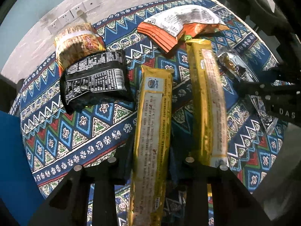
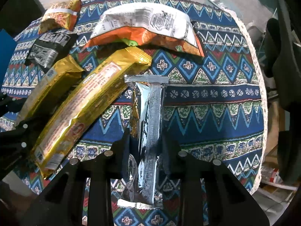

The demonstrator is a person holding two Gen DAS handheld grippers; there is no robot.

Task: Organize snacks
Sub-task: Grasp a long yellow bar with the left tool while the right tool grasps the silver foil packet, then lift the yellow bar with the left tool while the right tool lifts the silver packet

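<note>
In the left wrist view my left gripper (image 1: 150,162) is shut on a long gold biscuit pack (image 1: 152,131) that runs between its fingers. A second gold pack (image 1: 207,101) lies to its right. In the right wrist view my right gripper (image 2: 144,150) is shut on a silver foil snack pack (image 2: 148,128), held lengthwise between the fingers. The two gold packs (image 2: 86,105) lie to its left. An orange and white chip bag (image 2: 148,28), a black packet (image 2: 49,47) and an orange noodle packet (image 2: 60,15) lie at the back.
All lies on a round table with a patterned blue cloth (image 2: 216,101). Its white rim (image 2: 261,94) curves at the right. A blue panel (image 1: 11,150) stands at the left. The right gripper's black body (image 1: 272,98) reaches in from the right. Wall sockets (image 1: 71,17) are behind.
</note>
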